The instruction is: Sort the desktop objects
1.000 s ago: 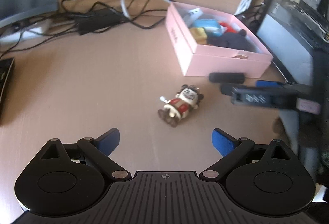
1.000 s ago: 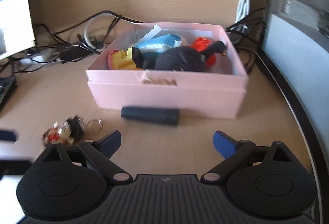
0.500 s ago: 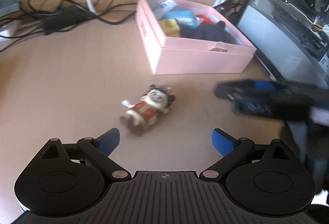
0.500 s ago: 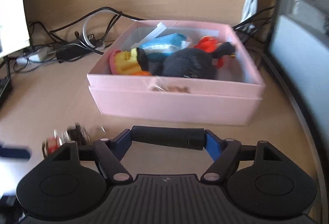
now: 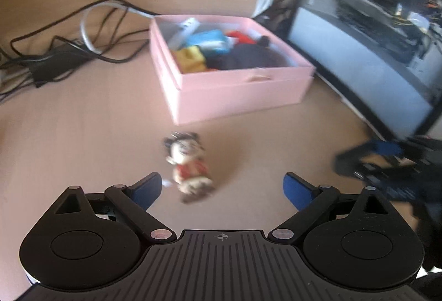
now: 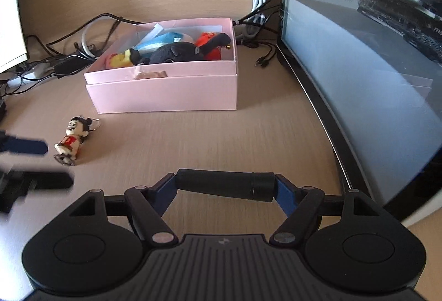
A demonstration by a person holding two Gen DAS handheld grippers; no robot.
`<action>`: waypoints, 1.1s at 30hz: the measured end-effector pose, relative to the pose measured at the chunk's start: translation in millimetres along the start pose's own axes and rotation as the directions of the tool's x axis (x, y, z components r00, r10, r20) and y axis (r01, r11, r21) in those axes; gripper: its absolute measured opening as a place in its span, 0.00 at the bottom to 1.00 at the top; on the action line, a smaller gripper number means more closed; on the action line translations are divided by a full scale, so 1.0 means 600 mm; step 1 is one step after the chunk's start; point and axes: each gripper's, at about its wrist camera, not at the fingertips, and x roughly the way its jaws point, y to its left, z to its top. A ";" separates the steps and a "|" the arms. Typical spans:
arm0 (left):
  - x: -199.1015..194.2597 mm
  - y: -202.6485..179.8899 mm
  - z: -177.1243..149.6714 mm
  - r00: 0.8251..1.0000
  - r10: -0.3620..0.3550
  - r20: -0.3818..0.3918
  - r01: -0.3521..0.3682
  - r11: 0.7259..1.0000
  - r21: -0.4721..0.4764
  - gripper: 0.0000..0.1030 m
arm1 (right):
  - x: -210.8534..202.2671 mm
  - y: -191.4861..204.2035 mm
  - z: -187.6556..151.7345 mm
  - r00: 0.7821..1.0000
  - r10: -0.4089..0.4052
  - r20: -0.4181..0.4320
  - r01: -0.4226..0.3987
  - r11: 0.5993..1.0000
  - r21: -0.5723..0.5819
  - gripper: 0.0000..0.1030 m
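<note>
Home office desk: glass-sided PC case [image 6: 359,52], tangled cables [image 6: 69,58], wood desk [image 6: 221,140]

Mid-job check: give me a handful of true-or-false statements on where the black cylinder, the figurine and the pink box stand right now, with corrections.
1. The right hand-held gripper is clamped on the black cylinder. True.
2. The small figurine is already inside the pink box. False: it lies on the desk in front of the box's left corner.
3. The left hand-held gripper grips the figurine. False: its jaws have just been closing but stand apart, the figurine lying on the desk just ahead of them, near the left one.
4. The pink box already holds several toys, among them a dark plush. True.
5. The cylinder is held upright. False: it lies crosswise between the pads.
</note>
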 end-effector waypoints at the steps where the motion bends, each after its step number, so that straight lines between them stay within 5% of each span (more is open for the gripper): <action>1: 0.004 0.005 0.006 1.000 0.013 0.000 -0.013 1.000 0.018 0.87 | -0.004 0.003 -0.002 1.000 0.008 0.004 -0.008 1.000 -0.010 0.74; 6: 0.023 0.014 0.024 0.996 -0.021 -0.087 0.023 0.999 0.029 0.90 | -0.015 0.019 -0.013 0.999 0.039 0.009 -0.038 0.998 -0.052 0.74; 17: 0.035 -0.055 0.020 0.983 -0.160 -0.094 0.164 0.986 0.031 0.92 | 0.002 0.000 -0.016 0.999 -0.025 -0.020 0.024 0.999 -0.022 0.74; 21: 0.013 -0.046 0.016 1.000 -0.026 -0.013 0.027 0.995 0.100 0.93 | 0.009 0.002 -0.019 0.999 -0.020 -0.035 0.019 0.999 -0.026 0.74; 25: 0.021 -0.019 0.006 0.997 0.080 0.006 -0.080 0.992 0.099 0.93 | 0.015 0.008 -0.020 0.999 -0.003 -0.036 0.002 1.000 -0.028 0.74; 33: 0.070 -0.028 0.021 0.993 0.119 -0.006 -0.116 0.979 0.166 0.92 | 0.014 0.028 -0.021 0.999 0.030 -0.026 -0.032 0.995 -0.095 0.74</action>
